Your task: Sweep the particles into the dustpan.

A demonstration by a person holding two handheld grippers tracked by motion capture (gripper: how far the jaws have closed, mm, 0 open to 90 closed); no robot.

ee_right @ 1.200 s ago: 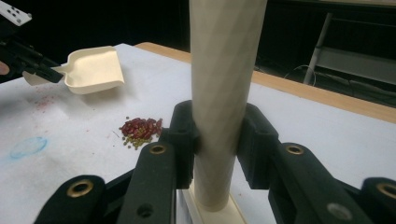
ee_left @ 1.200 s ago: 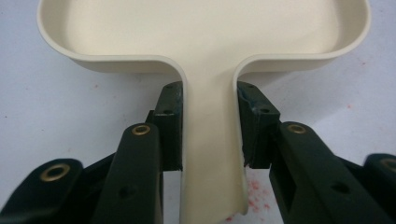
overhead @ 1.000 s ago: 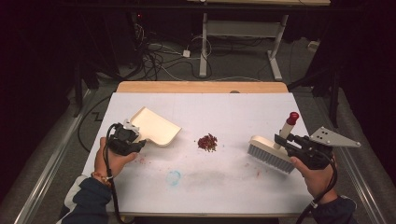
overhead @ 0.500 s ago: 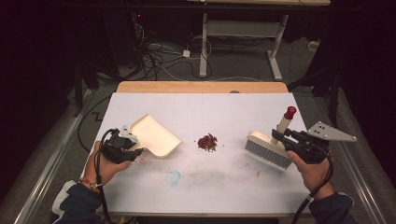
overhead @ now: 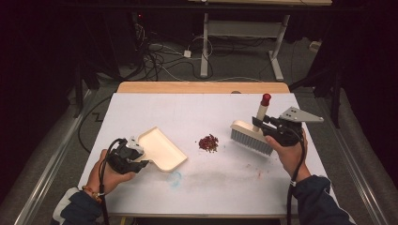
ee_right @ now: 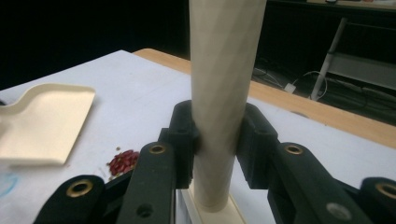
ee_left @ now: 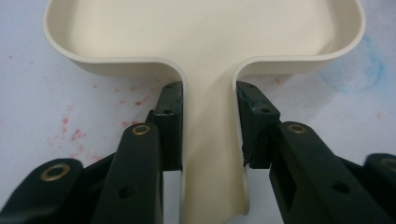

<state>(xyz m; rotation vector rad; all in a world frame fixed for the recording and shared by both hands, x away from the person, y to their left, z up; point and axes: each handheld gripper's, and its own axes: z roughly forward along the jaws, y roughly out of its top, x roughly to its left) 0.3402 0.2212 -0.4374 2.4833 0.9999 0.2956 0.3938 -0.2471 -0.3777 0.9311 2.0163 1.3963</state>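
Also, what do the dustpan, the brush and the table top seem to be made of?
The dustpan: probably moulded plastic, cream, with a smooth satin surface and rounded rims.
The brush: the cream handle also looks like matte plastic, with a glossy red cap; the grey bristles seem synthetic, though that is uncertain.
The table top: a matte white, stained sheet; a wooden-looking edge shows at the far side.

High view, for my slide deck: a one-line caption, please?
Left hand-held gripper holds a cream plastic dustpan, right one a cream brush, flanking red beans.
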